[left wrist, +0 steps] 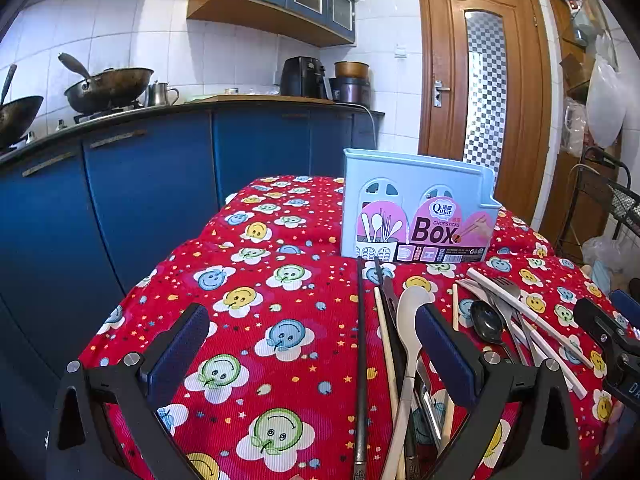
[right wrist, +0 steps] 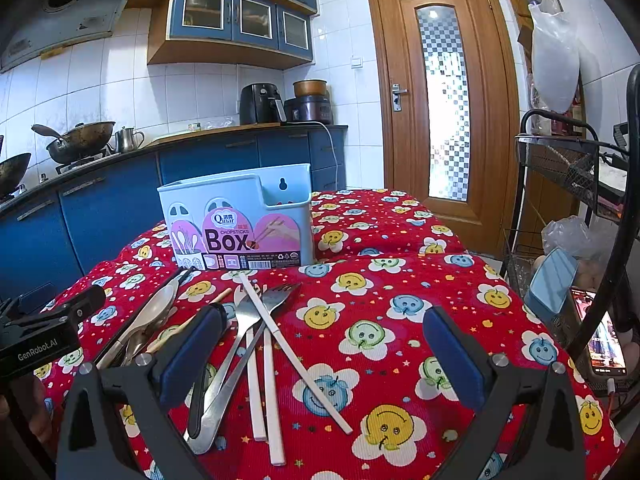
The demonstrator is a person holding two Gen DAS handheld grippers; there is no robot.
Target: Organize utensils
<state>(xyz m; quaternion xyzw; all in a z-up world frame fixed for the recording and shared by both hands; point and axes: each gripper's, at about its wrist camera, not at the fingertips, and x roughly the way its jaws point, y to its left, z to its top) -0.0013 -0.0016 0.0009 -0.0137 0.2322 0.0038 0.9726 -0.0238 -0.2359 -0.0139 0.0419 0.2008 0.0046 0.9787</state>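
Observation:
A light blue chopsticks box (left wrist: 416, 184) (right wrist: 240, 192) with a pink label stands upright at the back of the red smiley tablecloth (left wrist: 280, 280) (right wrist: 400, 300). Utensils lie loose in front of it: a white spoon (left wrist: 412, 308), a black spoon (left wrist: 486, 322), dark chopsticks (left wrist: 361, 340), white chopsticks (left wrist: 520, 308) (right wrist: 288, 348) and metal forks (right wrist: 276, 300). My left gripper (left wrist: 312, 356) hovers open over the cloth, left of the pile. My right gripper (right wrist: 324, 356) is open above the white chopsticks and forks. Neither holds anything.
Blue kitchen cabinets (left wrist: 160, 184) with woks (left wrist: 108, 88) on a stove run along the left. A wooden door (right wrist: 440, 92) is at the back right. A black wire rack (right wrist: 568, 184) and a phone (right wrist: 604, 340) sit off the table's right edge.

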